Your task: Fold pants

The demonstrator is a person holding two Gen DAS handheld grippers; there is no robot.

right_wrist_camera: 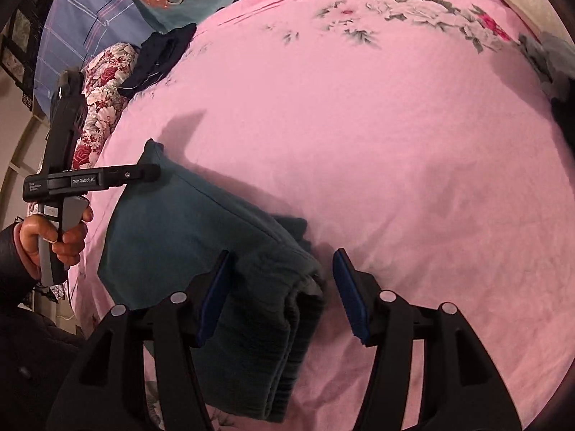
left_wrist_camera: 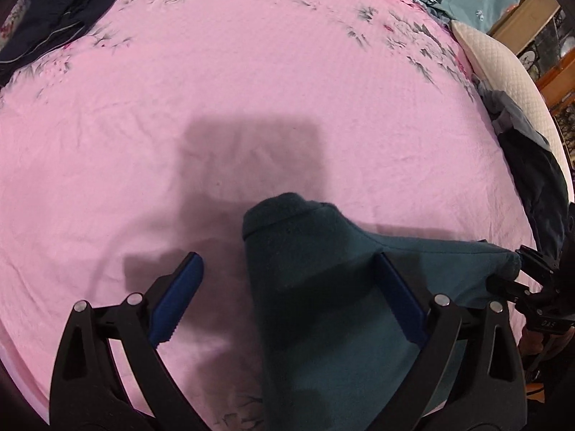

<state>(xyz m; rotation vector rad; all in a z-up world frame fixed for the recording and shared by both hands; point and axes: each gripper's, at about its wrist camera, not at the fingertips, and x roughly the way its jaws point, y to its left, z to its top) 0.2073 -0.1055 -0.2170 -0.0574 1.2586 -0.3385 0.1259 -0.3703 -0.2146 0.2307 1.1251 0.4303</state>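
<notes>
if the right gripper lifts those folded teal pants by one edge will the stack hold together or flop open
The teal pants would probably flop: soft, thick fabric sagging in loose layers at the edge. They look fuzzy, so unlikely to slip from the pads. Likely fairly hefty for cloth.

One pair of folded teal pants lies on one pink bedsheet. Two grippers, left gripper and right gripper, each show two blue-padded fingers. Two dark garment piles sit at the bed's edges: one, another. One white quilted pillow.
</notes>
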